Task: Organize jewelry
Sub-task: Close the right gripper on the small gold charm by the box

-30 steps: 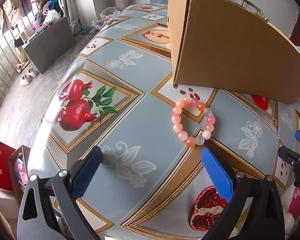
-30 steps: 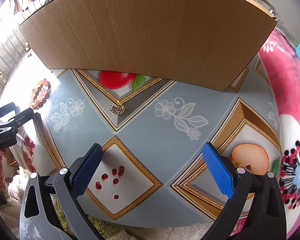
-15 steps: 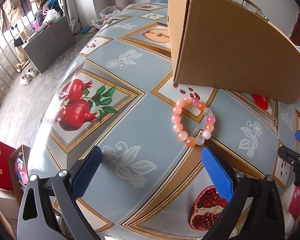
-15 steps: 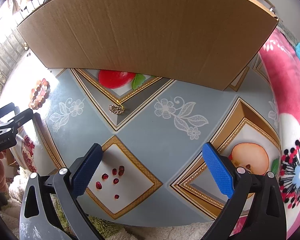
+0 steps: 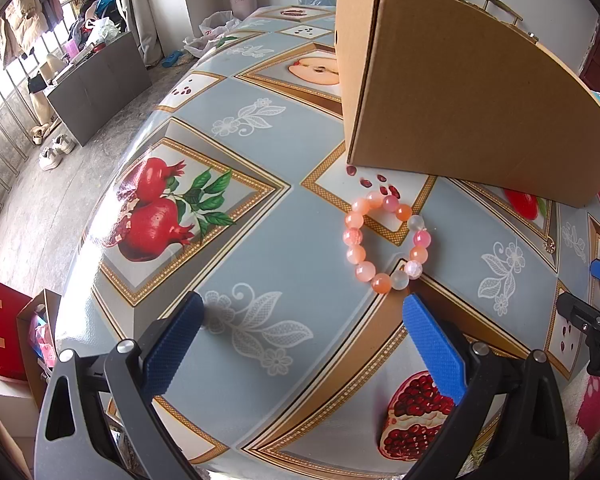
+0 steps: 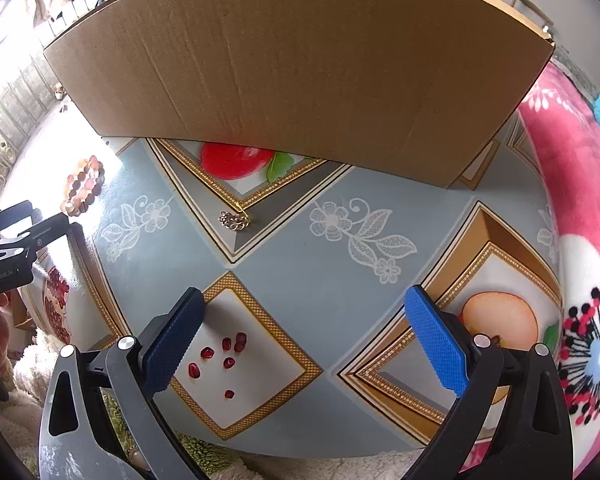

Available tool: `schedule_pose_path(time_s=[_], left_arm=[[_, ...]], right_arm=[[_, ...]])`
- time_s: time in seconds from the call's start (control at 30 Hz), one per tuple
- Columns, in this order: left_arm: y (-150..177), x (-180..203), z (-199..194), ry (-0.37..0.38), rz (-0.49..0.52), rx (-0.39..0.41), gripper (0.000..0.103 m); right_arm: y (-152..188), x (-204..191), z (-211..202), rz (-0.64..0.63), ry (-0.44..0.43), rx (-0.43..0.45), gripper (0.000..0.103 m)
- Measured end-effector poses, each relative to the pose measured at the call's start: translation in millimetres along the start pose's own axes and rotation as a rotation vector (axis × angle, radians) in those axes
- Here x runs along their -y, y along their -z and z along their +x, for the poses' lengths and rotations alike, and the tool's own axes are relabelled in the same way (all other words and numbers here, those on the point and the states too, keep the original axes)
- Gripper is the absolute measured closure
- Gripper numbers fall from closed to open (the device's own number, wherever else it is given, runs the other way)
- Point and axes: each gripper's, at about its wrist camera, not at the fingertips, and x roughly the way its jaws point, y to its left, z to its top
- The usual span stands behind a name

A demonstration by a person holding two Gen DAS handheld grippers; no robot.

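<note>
left gripper (image 5: 300,320) and right gripper (image 6: 304,312) jaws both released, empty; beaded bracelet (image 5: 386,242) and gold chain (image 6: 235,220) lying on tablecloth (image 5: 260,248) beside cardboard box (image 6: 300,72).

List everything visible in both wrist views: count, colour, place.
Beaded bracelet: 1, pink, orange and white beads, flat on the table in front of the box's left corner.
Small chain piece: 1, gold, on the table in front of the box's long side.
Cardboard box: 1, brown, standing at the far side of the table.
Tablecloth: 1, grey-blue with printed fruit panels, covering the table.
Blanket: 1, pink floral, past the table's right edge.
Red bag: 1, on the floor to the left.
Shoes: white, on the floor far left; count unclear.
Left gripper: blue pads, open, empty, short of the bracelet.
Right gripper: blue pads, open, empty, over the table.
</note>
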Motion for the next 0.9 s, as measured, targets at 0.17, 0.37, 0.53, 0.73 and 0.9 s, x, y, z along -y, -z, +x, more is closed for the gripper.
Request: schedule_pose_path(time_s=[0.17, 0.37, 0.53, 0.73, 0.9], left_arm=[[1, 0, 0, 0.000, 0.000, 0.005, 0.005], [2, 0, 0, -0.001, 0.001, 0.008, 0.005], [3, 1, 0, -0.001, 0.002, 0.008, 0.005], [3, 1, -1, -0.001, 0.001, 0.008, 0.005], [3, 1, -1, -0.001, 0.001, 0.009, 0.005]], right_arm=[[-2, 2, -11, 0.023, -0.037, 0.070, 0.009], [-8, -12, -14, -0.038, -0.045, 0.131, 0.041], [-9, -23, -9, -0.078, -0.057, 0.135, 0.060], [-6, -30, -12, -0.101, -0.060, 0.152, 0.078], [-5, -36, -17, -0.107, -0.063, 0.157, 0.087]])
